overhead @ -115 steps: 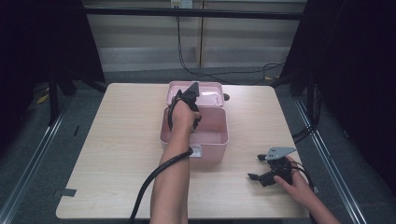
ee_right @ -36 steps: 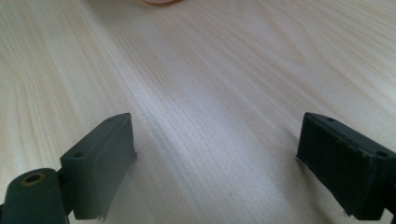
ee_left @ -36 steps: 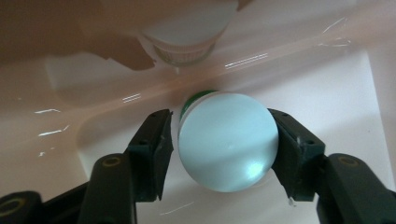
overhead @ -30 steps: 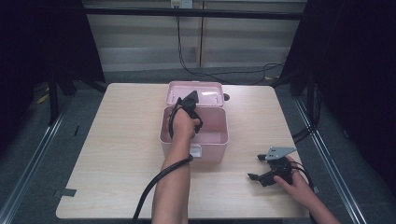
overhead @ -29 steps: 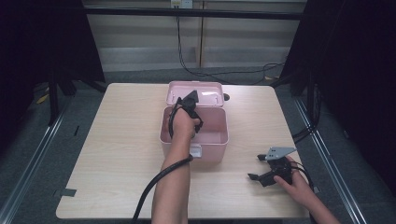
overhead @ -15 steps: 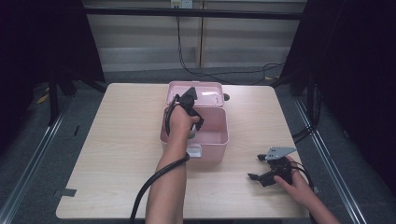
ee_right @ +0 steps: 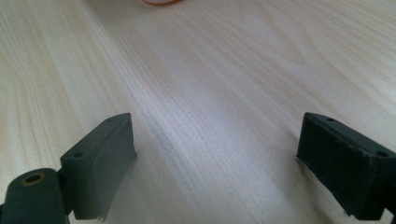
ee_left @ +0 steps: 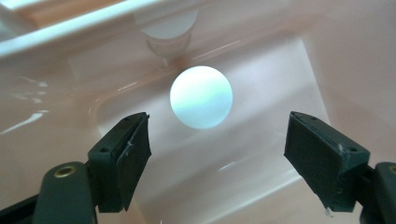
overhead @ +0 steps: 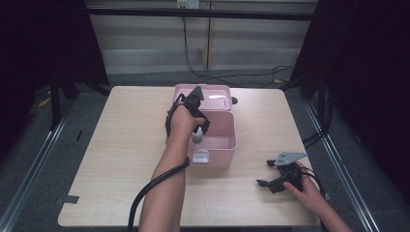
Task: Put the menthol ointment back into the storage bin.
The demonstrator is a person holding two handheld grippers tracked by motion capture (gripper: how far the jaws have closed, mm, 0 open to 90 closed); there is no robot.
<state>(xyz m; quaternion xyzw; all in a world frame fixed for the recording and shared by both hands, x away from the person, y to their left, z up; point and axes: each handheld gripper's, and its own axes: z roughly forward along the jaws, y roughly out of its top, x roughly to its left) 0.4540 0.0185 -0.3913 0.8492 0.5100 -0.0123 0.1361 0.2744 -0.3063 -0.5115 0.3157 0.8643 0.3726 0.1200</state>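
Note:
A pink plastic box [overhead: 218,157] stands open at the table's middle, its lid [overhead: 215,93] tipped back. My left gripper [overhead: 199,129] points down into it. In the left gripper view that gripper [ee_left: 217,158] is open; its jaws have just been opening and nothing is between them. A white ball [ee_left: 201,103] lies loose on the box's floor [ee_left: 261,154] below the pads. Beyond the ball a white capped container [ee_left: 167,35] rests against the wall. My right gripper [overhead: 265,173] lies on the table at the front right, open [ee_right: 215,168] over bare wood.
The light wooden table [overhead: 121,145] has free room on both sides of the box. A black cable [overhead: 150,186] trails from the left gripper along the forearm. Dark curtains and metal rails border the table, and cables lie on the floor behind it.
The left hand has lifted a little inside the box and its jaws have spread apart, with the ball left on the box floor. The right hand has stayed put.

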